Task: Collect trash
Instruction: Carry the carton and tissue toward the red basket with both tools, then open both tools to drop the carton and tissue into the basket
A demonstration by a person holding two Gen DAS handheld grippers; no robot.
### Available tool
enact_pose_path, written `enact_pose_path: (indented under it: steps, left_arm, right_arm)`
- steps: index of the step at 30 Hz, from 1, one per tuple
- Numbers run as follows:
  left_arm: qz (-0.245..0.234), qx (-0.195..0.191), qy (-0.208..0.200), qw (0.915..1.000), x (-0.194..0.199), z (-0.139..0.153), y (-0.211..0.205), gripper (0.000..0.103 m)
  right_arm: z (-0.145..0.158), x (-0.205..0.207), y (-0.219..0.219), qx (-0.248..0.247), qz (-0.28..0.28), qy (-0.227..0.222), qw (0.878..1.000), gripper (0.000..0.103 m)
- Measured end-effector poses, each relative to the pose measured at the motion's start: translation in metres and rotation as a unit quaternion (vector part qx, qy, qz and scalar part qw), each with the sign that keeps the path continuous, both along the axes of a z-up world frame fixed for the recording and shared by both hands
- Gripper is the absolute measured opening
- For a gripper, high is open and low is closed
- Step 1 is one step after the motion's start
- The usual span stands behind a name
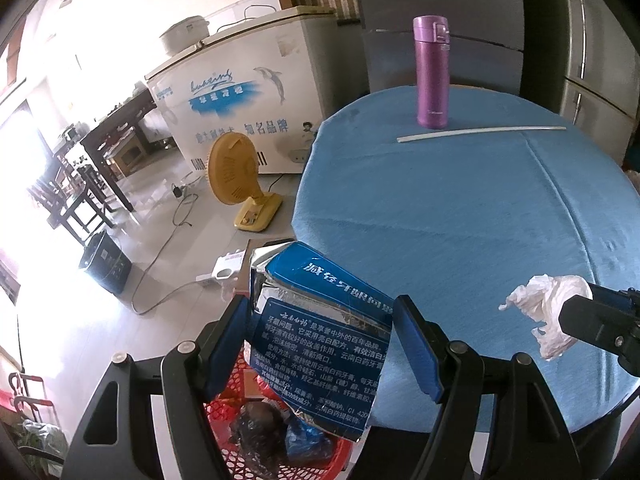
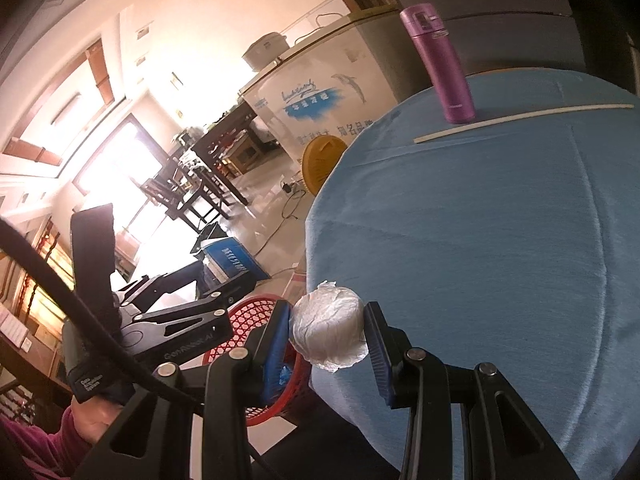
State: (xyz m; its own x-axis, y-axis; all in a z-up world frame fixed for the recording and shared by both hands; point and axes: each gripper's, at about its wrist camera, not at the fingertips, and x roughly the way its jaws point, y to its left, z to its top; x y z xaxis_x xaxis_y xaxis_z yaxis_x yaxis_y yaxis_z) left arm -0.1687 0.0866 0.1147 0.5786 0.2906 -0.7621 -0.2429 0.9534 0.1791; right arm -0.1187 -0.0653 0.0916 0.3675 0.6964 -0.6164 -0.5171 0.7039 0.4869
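My left gripper is shut on a crushed blue toothpaste box and holds it above a red mesh basket beside the table edge. The basket holds dark trash. My right gripper is shut on a crumpled white plastic wad over the edge of the blue table, next to the red basket. The right gripper's tip with the wad shows at the right of the left wrist view. The left gripper and the box show in the right wrist view.
A purple flask stands at the far side of the round blue table, with a long white straw lying in front of it. On the floor stand a yellow fan, a white chest freezer and a dark bin.
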Motion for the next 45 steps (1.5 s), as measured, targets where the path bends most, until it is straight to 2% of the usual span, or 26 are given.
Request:
enact_pose_path:
  steps: [26,45]
  left_arm:
    - [0.090,-0.008,0.034,0.9953,-0.023,-0.033,0.077,0.074]
    - [0.132,-0.010,0.070,0.9887,-0.038,-0.060,0.123,0.074]
  right_arm:
    - [-0.025,0.009,0.107,-0.044,0.115,0.006,0.992,0.040]
    - [-0.052,0.017,0.166,-0.059,0.169,0.037,0.983,0.040]
